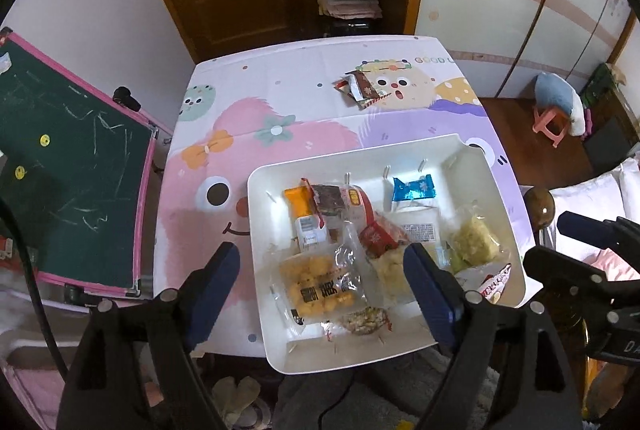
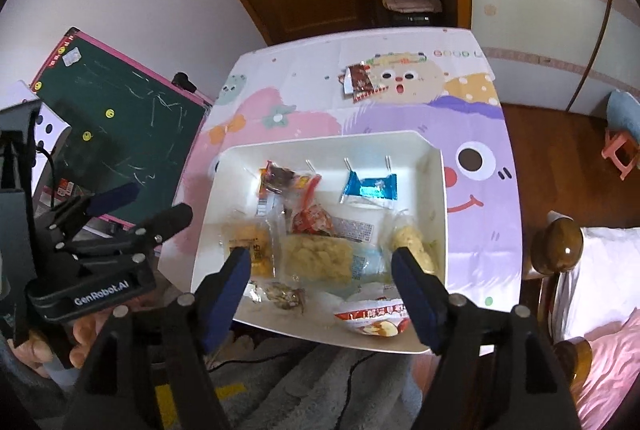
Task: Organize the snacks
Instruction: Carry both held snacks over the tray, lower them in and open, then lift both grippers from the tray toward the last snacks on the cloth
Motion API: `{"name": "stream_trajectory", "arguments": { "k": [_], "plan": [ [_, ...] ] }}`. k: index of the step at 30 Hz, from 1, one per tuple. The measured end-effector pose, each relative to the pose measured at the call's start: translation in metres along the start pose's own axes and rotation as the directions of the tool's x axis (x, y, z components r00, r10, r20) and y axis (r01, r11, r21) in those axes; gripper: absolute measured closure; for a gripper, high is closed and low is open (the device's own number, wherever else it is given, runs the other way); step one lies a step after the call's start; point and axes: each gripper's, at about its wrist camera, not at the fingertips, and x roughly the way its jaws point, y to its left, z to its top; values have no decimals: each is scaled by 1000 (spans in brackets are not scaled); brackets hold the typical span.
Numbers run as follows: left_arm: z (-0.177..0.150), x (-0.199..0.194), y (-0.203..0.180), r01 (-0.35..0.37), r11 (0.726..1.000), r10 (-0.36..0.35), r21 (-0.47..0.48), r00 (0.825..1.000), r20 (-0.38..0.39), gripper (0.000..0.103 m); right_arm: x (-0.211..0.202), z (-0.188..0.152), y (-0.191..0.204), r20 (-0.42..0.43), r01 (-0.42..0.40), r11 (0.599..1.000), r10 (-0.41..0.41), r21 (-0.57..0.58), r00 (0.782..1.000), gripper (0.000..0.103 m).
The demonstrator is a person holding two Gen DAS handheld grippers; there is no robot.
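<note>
Snacks mostly gathered in the shallow white plastic tray (image 1: 452,146) at the near edge of the cartoon-print desk (image 1: 280,102): orange puffs in a clear bag (image 1: 316,280), a blue foil packet (image 1: 412,189), pale crisps and others. One cluster of red-and-brown wrappers (image 1: 362,86) lies outside, on the desk's far side, beyond the tray's far wall, long axis slanting across. Left gripper (image 1: 324,282) hangs over the tray's near-left part, jaws wide, nothing between the pads. Right gripper (image 2: 324,282) hangs over the near-middle, jaws likewise wide and empty. Wrappers lie straight ahead of both and well apart; neither hand looks clearly nearer. Judgement: next reach goes forward over the tray.
</note>
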Motion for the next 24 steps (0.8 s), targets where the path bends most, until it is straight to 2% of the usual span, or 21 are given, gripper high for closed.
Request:
{"name": "stream_trajectory", "arguments": {
  "k": [6,24],
  "plan": [
    [-3,-10,7,9,999,-8,-35,1000,22,20,-14,-4,9,46,-6,1000,7,-24,999,30],
    [4,-14,9,40,998,-37,-50,998,51,20,-25,0,15,121,6,999,-2,-35,993,30]
  ]
}}
